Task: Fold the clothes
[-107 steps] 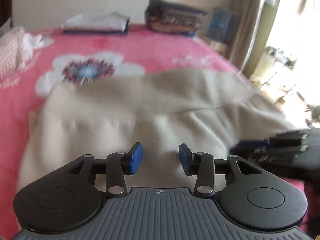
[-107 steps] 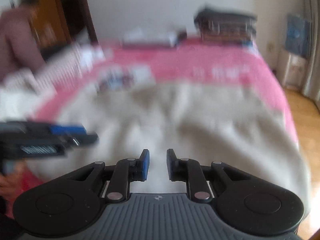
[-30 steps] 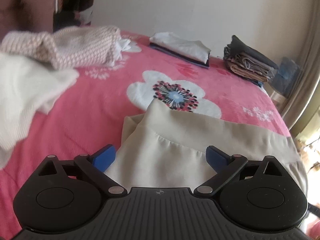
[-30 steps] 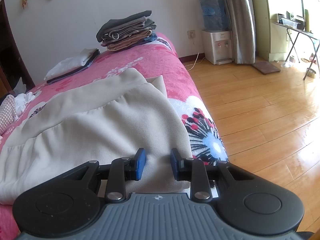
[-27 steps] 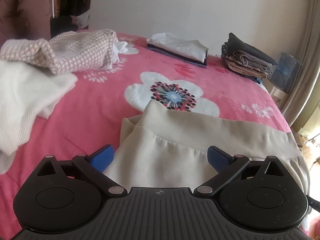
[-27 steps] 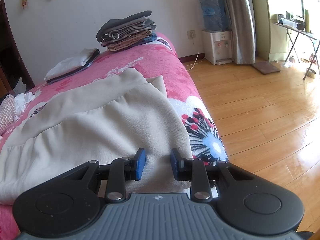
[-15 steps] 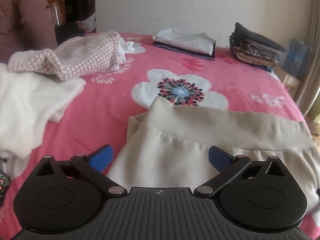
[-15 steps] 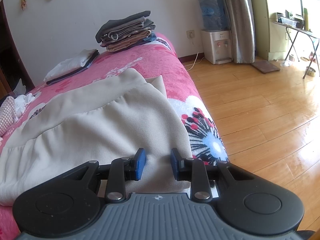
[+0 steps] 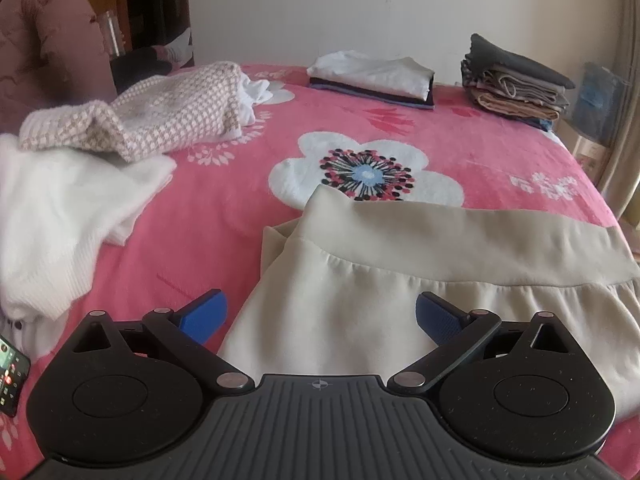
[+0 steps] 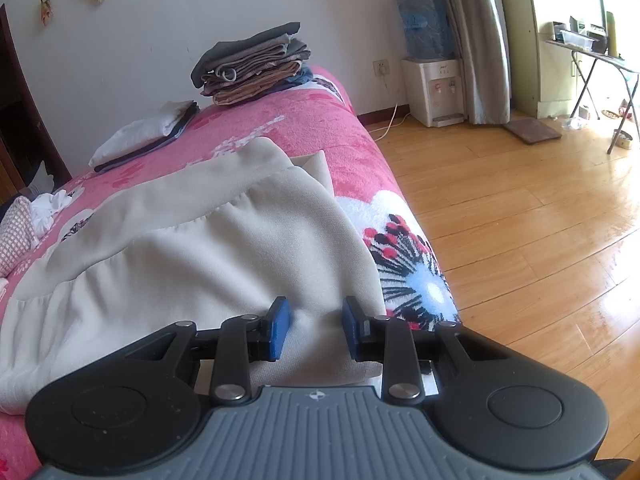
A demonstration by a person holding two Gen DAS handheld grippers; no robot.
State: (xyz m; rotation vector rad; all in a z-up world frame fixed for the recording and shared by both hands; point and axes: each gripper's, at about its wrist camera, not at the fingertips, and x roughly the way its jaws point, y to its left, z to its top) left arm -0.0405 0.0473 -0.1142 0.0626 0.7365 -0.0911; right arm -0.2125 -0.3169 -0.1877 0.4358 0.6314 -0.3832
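Note:
A beige garment [image 9: 380,280] with a wide waistband lies spread across the pink flowered bed [image 9: 224,184]. My left gripper [image 9: 320,314] hovers over its left end, jaws wide open, one blue pad off the cloth's edge and the other above it. In the right wrist view the same garment [image 10: 200,248] reaches the bed's right edge. There my right gripper [image 10: 316,324] sits low on the cloth with its jaws narrowly open. A slight pucker of cloth lies between the pads, which do not press on it.
A white sweater [image 9: 60,216] and a checked knit [image 9: 152,116] lie at the left. Folded stacks [image 9: 372,76] [image 9: 516,80] sit at the bed's far side. A phone [image 9: 10,376] lies near the left corner, and a person [image 9: 44,40] stands beyond. A wooden floor [image 10: 520,220] and water dispenser [image 10: 432,88] are at the right.
Since the blurred earliest frames both grippers went to opposite ends of the garment and the left jaws opened wide. Over the last second the left view rolled level; the right stayed still.

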